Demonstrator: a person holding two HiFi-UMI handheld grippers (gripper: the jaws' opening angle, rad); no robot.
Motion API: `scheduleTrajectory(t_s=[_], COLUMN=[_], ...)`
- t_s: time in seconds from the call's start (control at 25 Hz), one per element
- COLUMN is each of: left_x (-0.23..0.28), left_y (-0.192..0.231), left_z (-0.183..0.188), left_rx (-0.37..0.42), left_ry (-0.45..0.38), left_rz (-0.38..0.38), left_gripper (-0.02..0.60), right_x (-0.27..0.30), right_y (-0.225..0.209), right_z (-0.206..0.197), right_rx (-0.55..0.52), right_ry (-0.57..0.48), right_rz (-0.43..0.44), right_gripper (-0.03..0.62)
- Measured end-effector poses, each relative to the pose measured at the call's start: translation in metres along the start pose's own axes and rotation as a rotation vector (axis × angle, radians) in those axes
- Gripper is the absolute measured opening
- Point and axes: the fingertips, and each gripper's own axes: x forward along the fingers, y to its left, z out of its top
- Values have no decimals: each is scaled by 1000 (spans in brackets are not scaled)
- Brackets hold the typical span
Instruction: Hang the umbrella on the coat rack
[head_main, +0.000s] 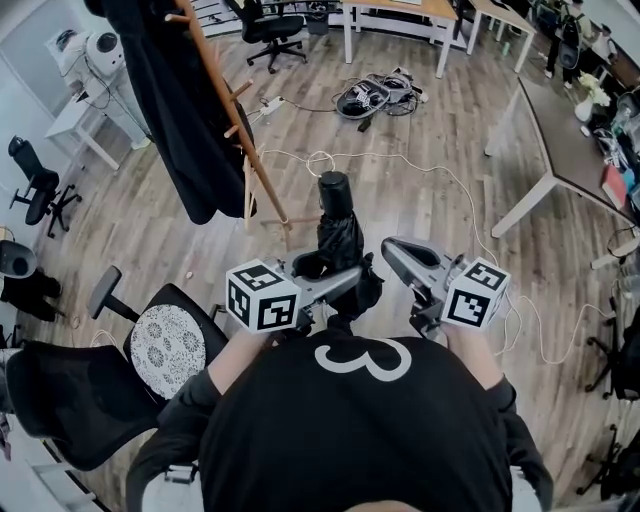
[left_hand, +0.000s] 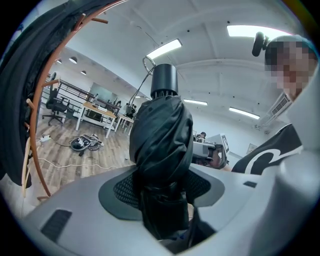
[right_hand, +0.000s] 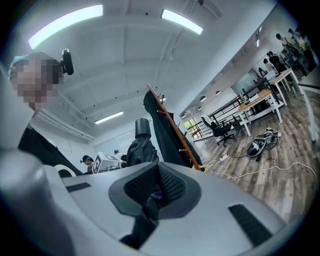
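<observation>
The folded black umbrella (head_main: 338, 232) stands upright in front of me, its round cap on top. My left gripper (head_main: 330, 275) is shut on its lower body; in the left gripper view the umbrella (left_hand: 162, 145) fills the space between the pads of that gripper (left_hand: 160, 200). My right gripper (head_main: 390, 250) sits just right of it, shut on a thin black strap (right_hand: 145, 220) that hangs out between its pads (right_hand: 172, 187). The wooden coat rack (head_main: 228, 115) leans ahead to the left, with a black coat (head_main: 165, 90) on it. The same rack (right_hand: 175, 131) shows behind the umbrella (right_hand: 141, 147).
A black office chair (head_main: 90, 400) with a patterned cushion (head_main: 165, 345) stands close at my left. A white cable (head_main: 420, 165) snakes over the wooden floor ahead, with a cable tangle (head_main: 375, 95) beyond. A grey table (head_main: 565, 140) stands to the right.
</observation>
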Motion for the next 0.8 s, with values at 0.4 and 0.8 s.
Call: scheduleTrajectory(t_s=[0.4,0.8], left_x=[23,26], left_y=[100,203], left_z=[56,99], left_rx=[-19,-73], left_ry=[-20,-49], left_rz=[13,59], left_gripper=[249,249], right_x=[73,163], right_y=[-74,-137], right_z=[35,60], right_rx=[10,32], right_ry=[30,93], right_rz=[-18,14], right_gripper=[26,26])
